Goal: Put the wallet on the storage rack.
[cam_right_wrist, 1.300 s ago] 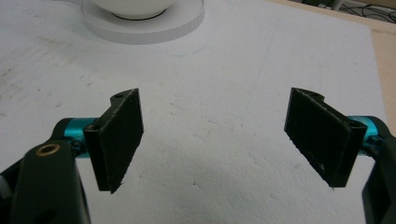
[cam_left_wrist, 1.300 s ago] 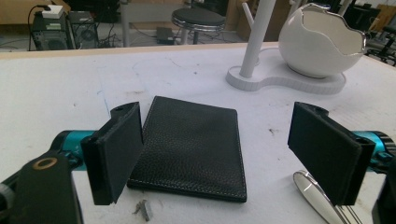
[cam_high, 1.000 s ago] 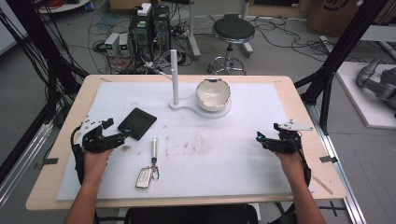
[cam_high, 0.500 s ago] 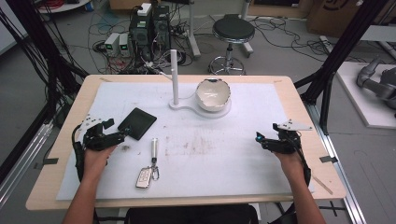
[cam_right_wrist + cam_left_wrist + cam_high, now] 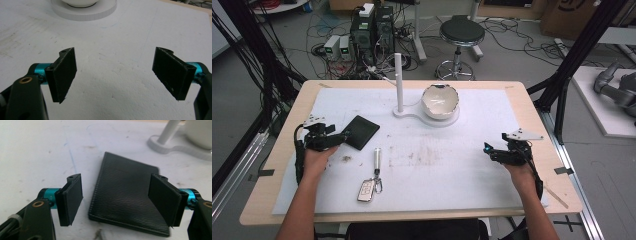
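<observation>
Left claw [image 5: 116, 197] closing around unmarked black leather wallet [image 5: 127, 195], pads not touching, right claw [image 5: 117, 75] agape

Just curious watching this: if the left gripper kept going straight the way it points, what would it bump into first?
The left gripper would meet the flat black leather wallet first; it already lies between the open jaws, apparently untouched.

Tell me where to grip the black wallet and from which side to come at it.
Grip the black wallet by its near stitched corner, coming in low from the person's left, where the left gripper already straddles it with open fingers. It lies flat and thin on the white mat, so one finger probably has to slide under the edge.
</observation>
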The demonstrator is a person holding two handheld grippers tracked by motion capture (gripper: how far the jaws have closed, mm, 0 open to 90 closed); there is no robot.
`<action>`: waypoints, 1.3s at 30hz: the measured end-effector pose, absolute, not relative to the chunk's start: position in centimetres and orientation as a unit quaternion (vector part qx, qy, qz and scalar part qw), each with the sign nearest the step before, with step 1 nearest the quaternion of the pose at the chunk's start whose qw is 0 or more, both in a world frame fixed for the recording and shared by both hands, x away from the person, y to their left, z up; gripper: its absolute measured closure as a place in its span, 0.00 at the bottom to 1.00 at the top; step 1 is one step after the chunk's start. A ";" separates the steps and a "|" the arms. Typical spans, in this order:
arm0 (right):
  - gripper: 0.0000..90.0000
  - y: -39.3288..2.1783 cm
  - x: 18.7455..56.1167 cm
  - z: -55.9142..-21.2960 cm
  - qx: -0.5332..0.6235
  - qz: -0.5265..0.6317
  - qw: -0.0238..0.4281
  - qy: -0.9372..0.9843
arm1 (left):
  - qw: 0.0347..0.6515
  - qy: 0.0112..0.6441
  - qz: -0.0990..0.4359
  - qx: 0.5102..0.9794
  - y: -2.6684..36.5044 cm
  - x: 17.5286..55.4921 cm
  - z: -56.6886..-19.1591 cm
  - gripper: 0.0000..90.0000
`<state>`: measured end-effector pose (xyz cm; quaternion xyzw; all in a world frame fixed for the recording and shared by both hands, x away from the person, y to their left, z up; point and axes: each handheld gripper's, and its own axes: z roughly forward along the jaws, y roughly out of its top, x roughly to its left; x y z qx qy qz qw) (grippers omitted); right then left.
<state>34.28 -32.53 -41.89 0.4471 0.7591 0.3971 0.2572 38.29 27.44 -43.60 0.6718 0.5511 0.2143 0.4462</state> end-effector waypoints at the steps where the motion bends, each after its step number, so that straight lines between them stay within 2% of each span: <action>1: 0.22 -32.5 34.3 -41.9 0.446 0.396 0.258 0.760 | 0.443 0.555 0.212 0.671 27.6 38.5 -43.8 0.31; 7: 0.22 -32.3 34.4 -41.9 0.445 0.395 0.259 0.760 | 0.425 0.578 0.195 0.669 28.0 39.1 -44.7 0.30; 10: 0.22 -32.2 34.4 -41.9 0.445 0.395 0.257 0.762 | 0.417 0.572 0.178 0.683 27.7 39.4 -45.0 0.31; 14: 0.22 -32.2 34.4 -41.9 0.444 0.395 0.257 0.762 | 0.427 0.564 0.160 0.688 27.6 39.4 -45.0 0.40; 16: 0.22 -32.2 34.5 -41.9 0.443 0.396 0.257 0.762 | 0.433 0.561 0.150 0.689 27.7 39.4 -45.1 0.49; 19: 0.22 -32.1 34.5 -41.9 0.443 0.395 0.256 0.763 | 0.435 0.563 0.147 0.687 27.8 39.4 -45.1 0.49; 25: 0.22 -31.9 34.5 -41.9 0.442 0.392 0.257 0.765 | 0.443 0.566 0.134 0.682 28.2 39.4 -45.1 0.57; 26: 0.22 -31.9 34.5 -41.9 0.442 0.392 0.257 0.765 | 0.447 0.566 0.130 0.681 28.2 39.4 -45.2 0.63; 31: 0.22 -31.9 34.6 -41.9 0.443 0.392 0.255 0.765 | 0.453 0.557 0.127 0.685 28.5 39.2 -45.1 0.81; 39: 0.22 -32.0 34.6 -42.0 0.446 0.391 0.254 0.764 | 0.482 0.554 0.101 0.671 29.0 39.2 -45.1 0.91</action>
